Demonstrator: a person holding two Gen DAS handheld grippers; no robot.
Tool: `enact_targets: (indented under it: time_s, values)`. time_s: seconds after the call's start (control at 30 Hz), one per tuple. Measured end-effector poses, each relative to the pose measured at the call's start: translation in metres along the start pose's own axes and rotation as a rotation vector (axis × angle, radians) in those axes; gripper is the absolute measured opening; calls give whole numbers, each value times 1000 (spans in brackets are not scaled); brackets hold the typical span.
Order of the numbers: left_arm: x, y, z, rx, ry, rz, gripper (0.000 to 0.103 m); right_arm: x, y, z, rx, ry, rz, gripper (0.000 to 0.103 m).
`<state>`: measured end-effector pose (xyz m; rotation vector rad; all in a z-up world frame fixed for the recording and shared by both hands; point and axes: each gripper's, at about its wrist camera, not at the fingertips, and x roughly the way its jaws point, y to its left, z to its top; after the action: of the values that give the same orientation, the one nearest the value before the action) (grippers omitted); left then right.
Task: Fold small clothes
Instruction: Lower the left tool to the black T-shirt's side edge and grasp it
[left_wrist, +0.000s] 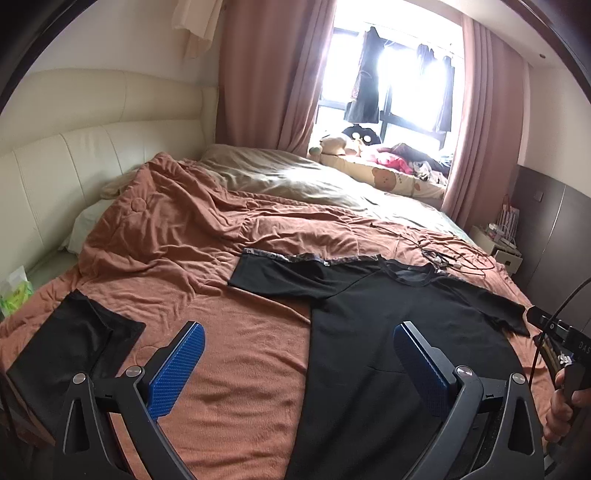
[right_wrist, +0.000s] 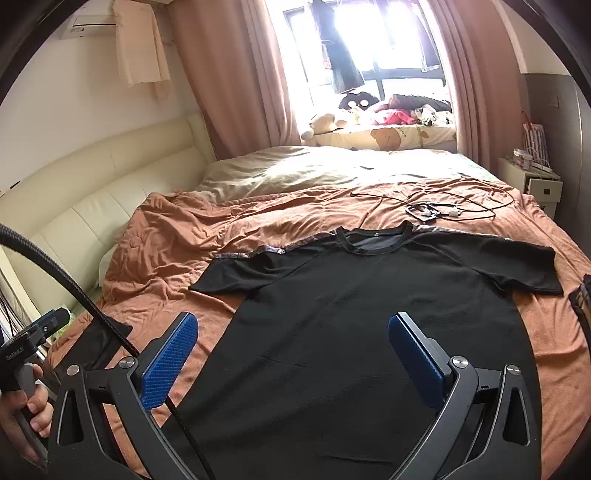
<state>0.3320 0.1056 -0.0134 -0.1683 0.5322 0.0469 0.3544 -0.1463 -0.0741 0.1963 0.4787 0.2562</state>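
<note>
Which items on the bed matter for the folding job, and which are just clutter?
Job:
- black T-shirt, spread flat
- folded black garment, near the bed's left edge
- left gripper, open
- right gripper, open

Clutter:
- cables beyond the collar
- plush toys on the window ledge
- green tissue pack

We look from both wrist cameras low over the near edge of the bed, facing the window. The left view sits further left, the right view more centred. Both share the black T-shirt, bedspread and sill; fisheye bending probably exaggerates the nearness.
</note>
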Motion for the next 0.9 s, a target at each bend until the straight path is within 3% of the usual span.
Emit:
enact_targets:
  time_s: [0.33,0.6,0.67,0.9]
  values:
    - [89,29,44,-26,44,21,100,95,-12,35,54,52,12,103]
    - [164,50,66,-33,116,35,92,162,-11,56,99,100,10,103]
    - [181,55,71,-40,130,35,91,181,-11,62,116,113,13,95]
    - [234,74,83,-72,177,48,86,242,-5,73,186,151,47,80]
